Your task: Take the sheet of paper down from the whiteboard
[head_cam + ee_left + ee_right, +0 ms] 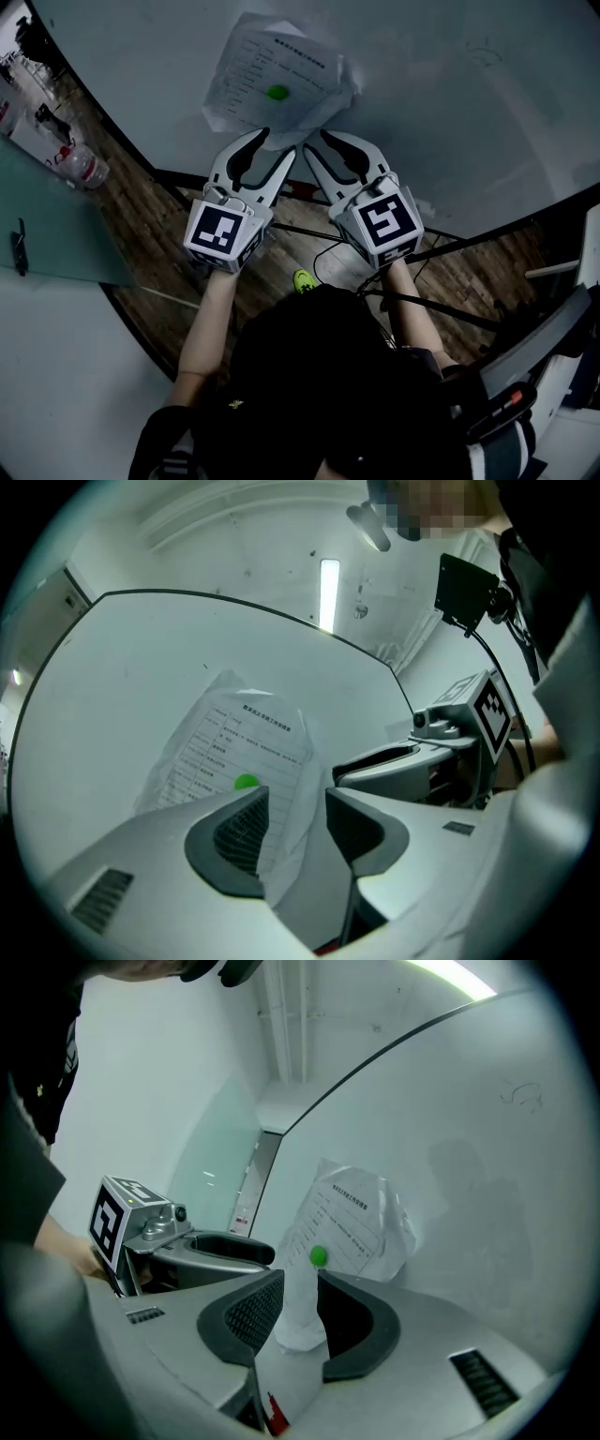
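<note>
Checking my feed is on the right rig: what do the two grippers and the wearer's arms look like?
Both the left gripper and right gripper are pale grey, with curved jaws lined by dark ribbed pads. Each carries a cube with black-and-white square markers. The person wears a dark top.

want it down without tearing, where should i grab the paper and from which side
Grip the sheet of paper by its crumpled lower edge, from below: the green magnet pins its middle, while that edge curls off the whiteboard.

Left claw (279,142) and right claw (315,141) side by side on outstretched arms, jaws of each apart.
</note>
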A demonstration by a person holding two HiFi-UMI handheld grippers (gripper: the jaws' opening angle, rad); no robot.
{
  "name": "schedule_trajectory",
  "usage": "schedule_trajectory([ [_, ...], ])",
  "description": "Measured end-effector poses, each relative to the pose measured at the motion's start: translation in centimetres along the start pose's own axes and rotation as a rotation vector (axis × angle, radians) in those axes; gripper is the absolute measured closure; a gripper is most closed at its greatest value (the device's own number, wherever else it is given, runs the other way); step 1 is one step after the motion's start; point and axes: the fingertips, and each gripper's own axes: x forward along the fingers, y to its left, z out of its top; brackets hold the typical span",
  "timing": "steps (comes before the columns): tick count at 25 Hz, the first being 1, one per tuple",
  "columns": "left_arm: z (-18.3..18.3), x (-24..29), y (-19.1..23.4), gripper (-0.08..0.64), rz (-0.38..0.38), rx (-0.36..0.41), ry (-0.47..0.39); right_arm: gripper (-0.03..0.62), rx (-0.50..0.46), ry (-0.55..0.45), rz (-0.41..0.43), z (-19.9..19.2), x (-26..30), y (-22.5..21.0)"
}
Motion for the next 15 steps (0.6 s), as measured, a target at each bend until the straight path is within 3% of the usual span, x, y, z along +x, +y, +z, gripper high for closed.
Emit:
schedule_trajectory([
  [4,0.2,1.2,1.5,0.345,0.051,0.067,0.021,0.495,-0.033,-0.003,-0.006,0.6,0.6,-0.9],
  [15,0.6,3.7,3.5,0.331,0.089,0.131,0.024,0.461,-0.090,-0.001,-0.072,2.2,1.0,-3.6],
])
